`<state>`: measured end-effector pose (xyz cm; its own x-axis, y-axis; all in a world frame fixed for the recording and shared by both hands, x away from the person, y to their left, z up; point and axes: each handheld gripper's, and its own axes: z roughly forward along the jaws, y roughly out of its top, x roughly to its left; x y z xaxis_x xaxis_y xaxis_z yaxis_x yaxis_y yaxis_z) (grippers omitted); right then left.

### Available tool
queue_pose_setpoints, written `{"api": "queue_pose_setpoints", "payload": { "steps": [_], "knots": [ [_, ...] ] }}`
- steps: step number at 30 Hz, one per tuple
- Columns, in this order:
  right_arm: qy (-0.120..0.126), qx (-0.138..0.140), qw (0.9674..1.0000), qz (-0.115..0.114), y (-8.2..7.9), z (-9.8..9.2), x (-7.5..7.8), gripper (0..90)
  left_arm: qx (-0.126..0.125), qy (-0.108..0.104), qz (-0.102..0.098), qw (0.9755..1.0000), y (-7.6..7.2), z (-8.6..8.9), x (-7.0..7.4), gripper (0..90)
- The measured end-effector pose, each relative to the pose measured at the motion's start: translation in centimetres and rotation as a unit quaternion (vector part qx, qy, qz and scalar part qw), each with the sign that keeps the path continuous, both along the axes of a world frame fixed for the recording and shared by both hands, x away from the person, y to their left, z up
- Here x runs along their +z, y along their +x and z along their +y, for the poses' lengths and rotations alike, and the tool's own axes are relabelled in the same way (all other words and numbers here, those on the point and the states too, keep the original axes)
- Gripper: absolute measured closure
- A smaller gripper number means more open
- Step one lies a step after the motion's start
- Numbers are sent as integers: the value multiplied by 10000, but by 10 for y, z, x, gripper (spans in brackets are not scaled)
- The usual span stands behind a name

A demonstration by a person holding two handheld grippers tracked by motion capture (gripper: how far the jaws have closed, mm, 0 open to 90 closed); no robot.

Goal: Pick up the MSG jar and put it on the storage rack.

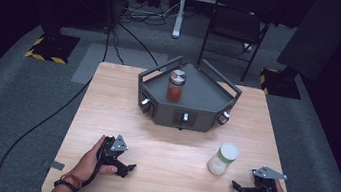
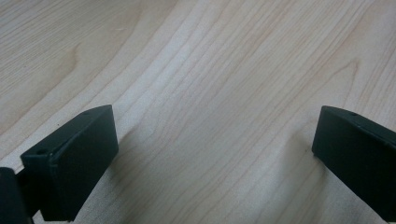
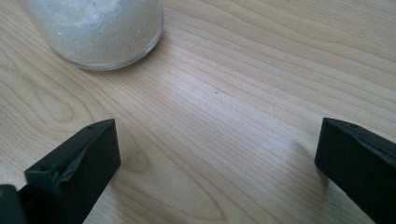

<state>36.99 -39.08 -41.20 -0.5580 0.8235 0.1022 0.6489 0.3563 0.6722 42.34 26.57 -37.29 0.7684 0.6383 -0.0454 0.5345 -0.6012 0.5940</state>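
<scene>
A clear jar of white grains with a pale green lid (image 1: pixel 222 159) stands on the wooden table (image 1: pixel 174 127) at the front right; its base (image 3: pixel 98 32) fills the top left of the right gripper view. My right gripper (image 1: pixel 238 188) rests on the table just right of that jar, jaws wide apart and empty (image 3: pixel 217 158). A second jar with reddish contents and a grey-and-white lid (image 1: pixel 176 85) stands on a dark three-cornered rack (image 1: pixel 208 99) at the table's back centre. My left gripper (image 1: pixel 129 169) lies at the front left, open over bare wood (image 2: pixel 215 149).
The rack has raised rails and small knobs (image 1: pixel 185 117) on its front faces. Beyond the table stand a folding chair (image 1: pixel 237 19), black stands with striped bases (image 1: pixel 51 46) and cables on grey carpet. Bare wood lies between the two grippers.
</scene>
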Motion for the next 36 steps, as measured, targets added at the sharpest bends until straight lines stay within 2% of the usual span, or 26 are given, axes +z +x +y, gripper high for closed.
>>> {"api": "queue_pose_setpoints", "payload": {
  "steps": [14,17,20,27,31,36],
  "knots": [
    [-31,-44,10000,5,-2,1,1,4,-1,1,-1,10000,0,0,0,2],
    [-114,-20,9999,-28,-2,4,3,9,-1,1,-1,10000,0,0,0,2],
    [-85,-29,9999,-65,-4,4,5,15,-1,1,0,10000,0,0,0,2],
    [480,-135,9980,-393,-17,-3,11,16,0,1,-1,10000,0,0,0,2],
    [961,-172,9932,-637,-26,-7,13,16,6,2,-2,10000,0,0,0,2],
    [1210,-199,9889,-844,-31,-5,15,15,5,-1,-3,10000,0,0,0,2]
  ]
}}
